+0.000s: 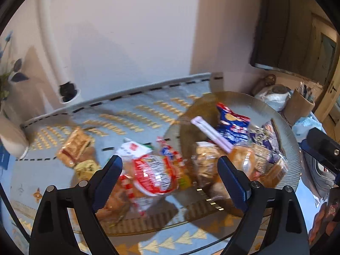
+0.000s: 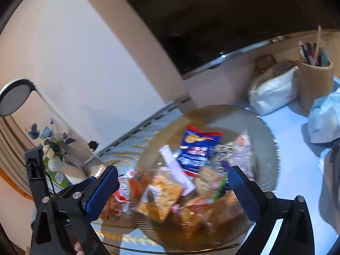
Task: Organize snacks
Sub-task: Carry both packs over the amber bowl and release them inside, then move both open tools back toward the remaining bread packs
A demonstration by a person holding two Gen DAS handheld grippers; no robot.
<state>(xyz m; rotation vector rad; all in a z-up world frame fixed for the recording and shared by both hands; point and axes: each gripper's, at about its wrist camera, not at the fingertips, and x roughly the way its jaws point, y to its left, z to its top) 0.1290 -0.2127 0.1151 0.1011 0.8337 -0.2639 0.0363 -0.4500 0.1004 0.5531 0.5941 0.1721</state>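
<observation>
A round ribbed glass plate (image 1: 291,155) holds several snack packs: a blue chip bag (image 1: 232,123), a pale pink stick pack (image 1: 210,133) and clear cracker packs (image 1: 207,163). A red and white snack bag (image 1: 153,174) lies left of the plate, between the fingers of my open left gripper (image 1: 173,172), which hovers above it. An orange cracker pack (image 1: 73,146) lies farther left on the mat. In the right wrist view, my open right gripper (image 2: 173,181) hovers over the plate (image 2: 269,148), above the blue chip bag (image 2: 196,146) and an orange cracker pack (image 2: 163,197). Both views are blurred.
A blue patterned mat (image 1: 131,110) covers a glass table against a white wall. A woven pen holder (image 2: 315,82), a white bag (image 2: 274,91) and a plastic bag (image 2: 325,119) stand at the right. A flower vase (image 2: 52,146) and lamp (image 2: 14,97) stand at the left.
</observation>
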